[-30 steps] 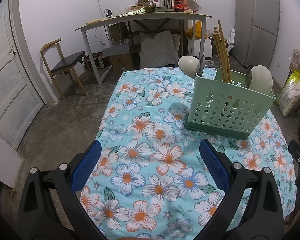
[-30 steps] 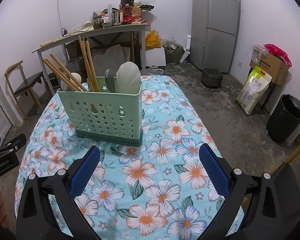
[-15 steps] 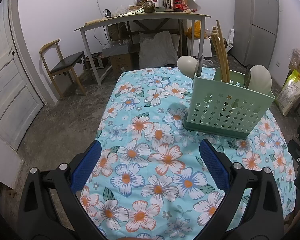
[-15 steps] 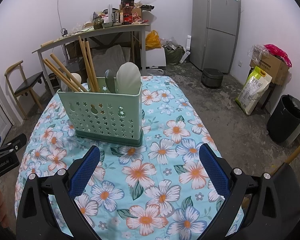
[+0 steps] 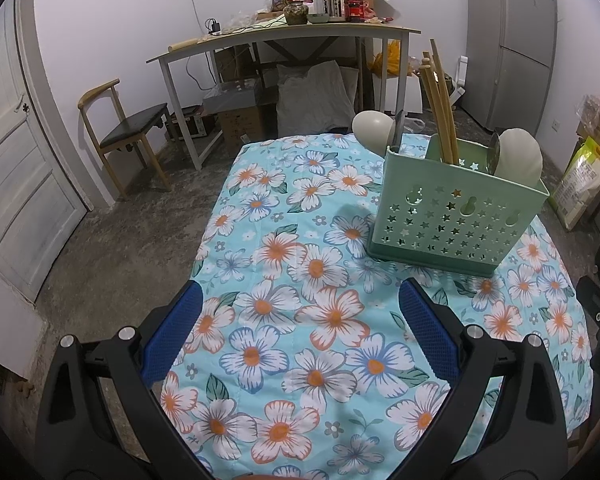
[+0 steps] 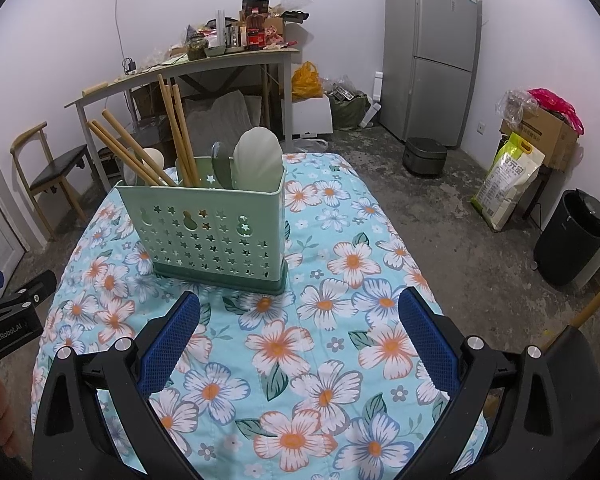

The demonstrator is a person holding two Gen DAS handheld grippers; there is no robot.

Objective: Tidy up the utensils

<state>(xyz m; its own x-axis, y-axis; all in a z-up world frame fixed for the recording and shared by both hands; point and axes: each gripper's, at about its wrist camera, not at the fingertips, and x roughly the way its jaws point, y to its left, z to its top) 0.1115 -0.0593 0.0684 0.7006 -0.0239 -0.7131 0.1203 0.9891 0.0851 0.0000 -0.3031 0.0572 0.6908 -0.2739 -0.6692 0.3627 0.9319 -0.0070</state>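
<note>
A green perforated utensil holder (image 5: 456,216) stands on the floral tablecloth (image 5: 300,280), at the right in the left wrist view and centre-left in the right wrist view (image 6: 216,232). It holds wooden chopsticks (image 6: 176,132), pale spoons (image 6: 258,160) and a dark spoon (image 6: 220,162). My left gripper (image 5: 300,312) is open and empty over the cloth, left of and short of the holder. My right gripper (image 6: 300,316) is open and empty just in front of the holder.
A cluttered work table (image 6: 204,60), a wooden chair (image 5: 128,128) and a white door (image 5: 12,168) lie beyond the table. A fridge (image 6: 432,52), a rice cooker (image 6: 424,156), a sack (image 6: 508,184) and a black bin (image 6: 572,236) stand on the right floor.
The left wrist view has shifted very slightly, with the holder a touch lower. The right gripper has not moved. Both stay open.
</note>
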